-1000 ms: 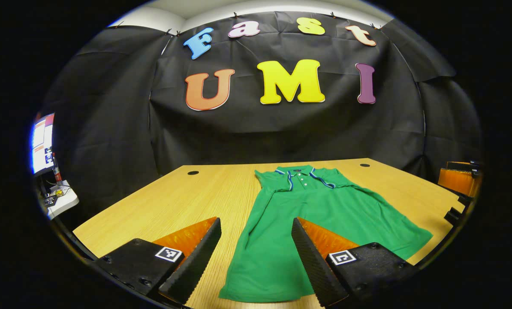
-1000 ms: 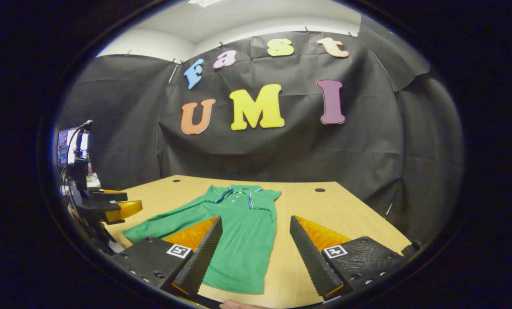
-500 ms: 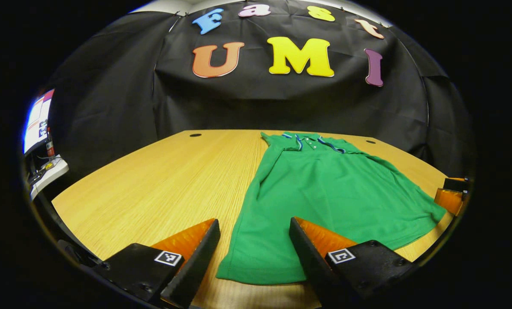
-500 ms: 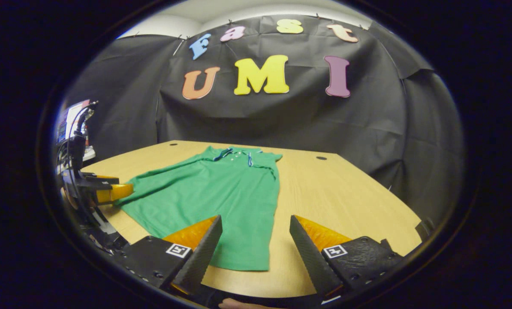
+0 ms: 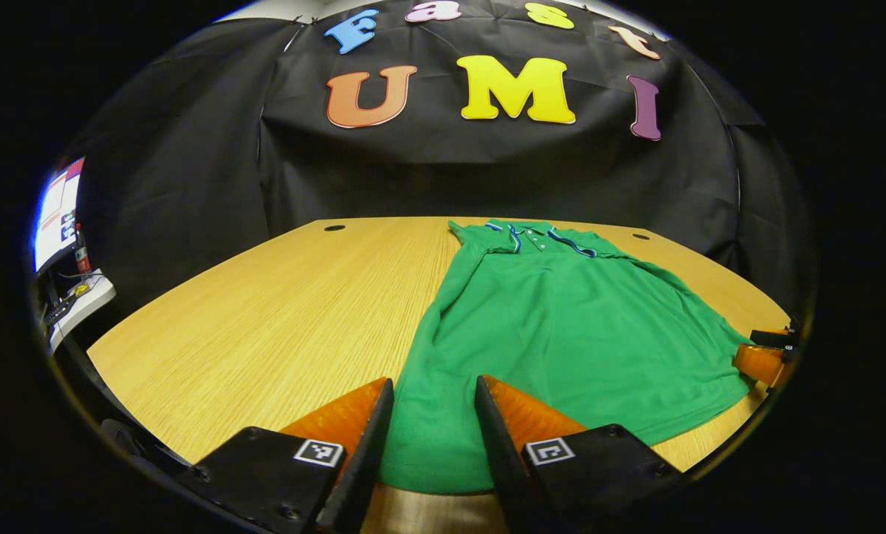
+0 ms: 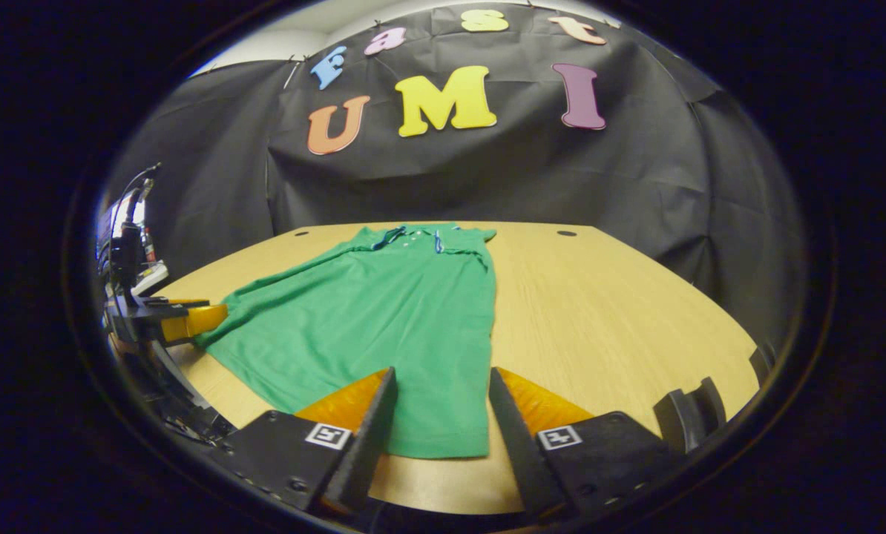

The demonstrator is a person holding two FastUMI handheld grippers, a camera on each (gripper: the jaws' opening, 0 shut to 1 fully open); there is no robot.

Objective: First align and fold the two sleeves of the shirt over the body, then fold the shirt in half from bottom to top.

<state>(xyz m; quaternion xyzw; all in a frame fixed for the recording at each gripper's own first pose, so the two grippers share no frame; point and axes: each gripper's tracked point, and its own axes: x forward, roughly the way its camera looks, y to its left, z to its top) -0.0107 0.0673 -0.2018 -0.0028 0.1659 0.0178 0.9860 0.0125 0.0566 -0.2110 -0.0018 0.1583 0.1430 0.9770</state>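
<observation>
Two grippers hang low over the near hem of the shirt (image 5: 554, 326), which lies flat on the table (image 5: 265, 319), sleeves seemingly folded in already. We see the left gripper (image 5: 428, 437) and right gripper (image 6: 439, 423) each part open, fingers straddling a hem corner, nothing pinched yet. The cloth looks soft, light and limp, so we'd take it by both bottom corners together. Its long axis runs away from us, collar (image 6: 413, 236) at the far end.
</observation>
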